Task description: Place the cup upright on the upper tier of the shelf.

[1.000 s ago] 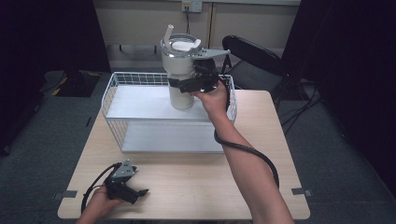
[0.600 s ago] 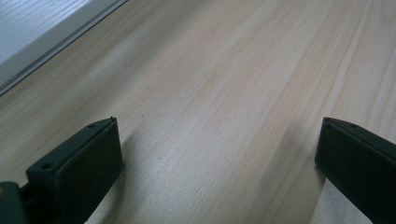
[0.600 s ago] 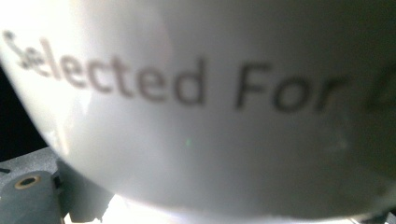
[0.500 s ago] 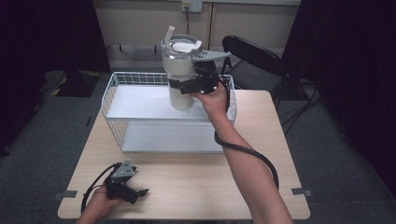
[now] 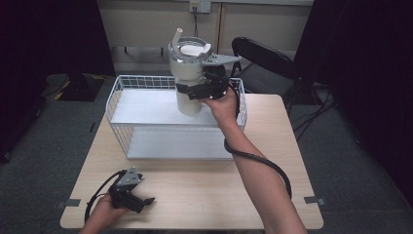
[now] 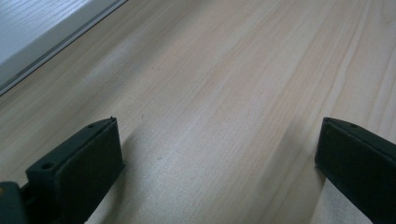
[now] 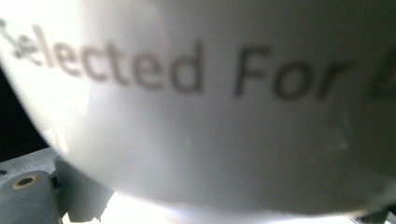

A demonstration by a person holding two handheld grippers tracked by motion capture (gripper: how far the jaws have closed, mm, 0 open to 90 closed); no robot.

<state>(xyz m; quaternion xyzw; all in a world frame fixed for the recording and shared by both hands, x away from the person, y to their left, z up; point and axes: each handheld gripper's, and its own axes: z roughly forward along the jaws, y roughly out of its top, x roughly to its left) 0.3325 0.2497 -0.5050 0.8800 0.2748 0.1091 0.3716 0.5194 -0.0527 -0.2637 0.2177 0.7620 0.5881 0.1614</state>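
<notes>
Table (image 5: 204,185): pale wood | floor (image 5: 48,146): grey carpet | right claw (image 5: 195,90) grips white tumbler (image 5: 187,73) | left claw (image 5: 141,200) agape, empty

High view looks down on the table (image 5: 204,190); left gripper view skims it; right gripper view, blurred, perhaps nearly touches a tumbler (image 7: 210,116).

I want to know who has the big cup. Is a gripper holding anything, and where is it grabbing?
The right gripper holds the white tumbler by the middle of its body, above the wire basket. The left gripper holds nothing; its fingers are open over the table.
</notes>
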